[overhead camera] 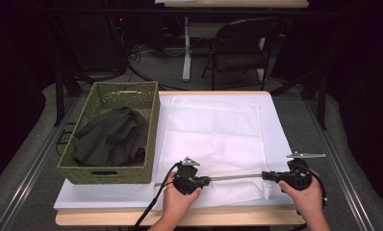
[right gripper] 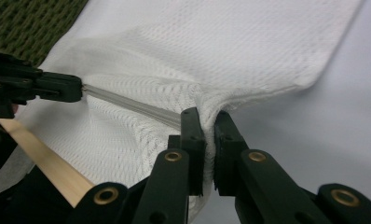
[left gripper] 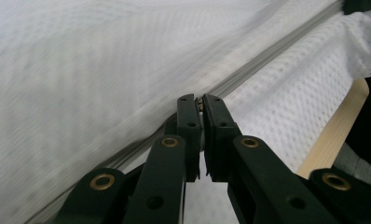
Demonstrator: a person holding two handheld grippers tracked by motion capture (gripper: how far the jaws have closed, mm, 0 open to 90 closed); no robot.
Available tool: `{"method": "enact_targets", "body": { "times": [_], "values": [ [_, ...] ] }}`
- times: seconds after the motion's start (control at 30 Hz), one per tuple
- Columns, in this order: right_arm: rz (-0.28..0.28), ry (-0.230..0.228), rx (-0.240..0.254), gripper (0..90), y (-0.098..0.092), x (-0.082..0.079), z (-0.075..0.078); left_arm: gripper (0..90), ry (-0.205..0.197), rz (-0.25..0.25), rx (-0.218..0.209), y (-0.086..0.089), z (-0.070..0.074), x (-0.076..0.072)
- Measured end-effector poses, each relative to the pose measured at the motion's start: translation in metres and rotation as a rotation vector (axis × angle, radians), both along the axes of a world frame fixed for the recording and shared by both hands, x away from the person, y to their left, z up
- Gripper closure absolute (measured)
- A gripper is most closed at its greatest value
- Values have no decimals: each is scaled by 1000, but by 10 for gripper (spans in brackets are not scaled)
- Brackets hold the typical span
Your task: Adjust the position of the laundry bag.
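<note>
Left gripper (overhead camera: pixel 205 181) clamped on the zip pull, right gripper (overhead camera: pixel 266 175) pinching the mesh bag (overhead camera: pixel 213 130) at lower right — light, floppy, best gripped along the stiffer zip (overhead camera: pixel 235 177).

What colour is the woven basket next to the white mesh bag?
Olive green. The rectangular woven basket shows best in the high view, with dark cloth inside.

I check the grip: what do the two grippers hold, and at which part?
White mesh bag: left gripper pinches its zipper pull; right gripper clamps bunched mesh at the zipper's end.
</note>
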State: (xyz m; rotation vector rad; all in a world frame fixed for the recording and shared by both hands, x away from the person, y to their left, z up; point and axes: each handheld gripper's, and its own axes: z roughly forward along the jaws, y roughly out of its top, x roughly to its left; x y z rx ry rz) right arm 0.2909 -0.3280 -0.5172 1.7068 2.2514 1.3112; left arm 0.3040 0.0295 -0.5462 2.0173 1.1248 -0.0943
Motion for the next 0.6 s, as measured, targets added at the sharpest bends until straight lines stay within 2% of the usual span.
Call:
{"method": "enact_targets", "body": {
  "times": [0.03,0.07,0.17,0.3,0.6],
  "values": [
    [-8,4,15,850,-3,0,0,866,18,9,-13,6,-1,1],
    [-16,6,25,850,-6,0,0,866,17,13,-11,12,-3,1],
    [-20,8,26,850,-9,0,-1,866,25,47,0,29,-5,-2],
    [-20,7,15,850,-8,1,-2,866,15,78,20,48,-5,-8],
    [-26,11,17,849,-10,1,-3,865,-24,122,118,81,1,-18]
  ]
}}
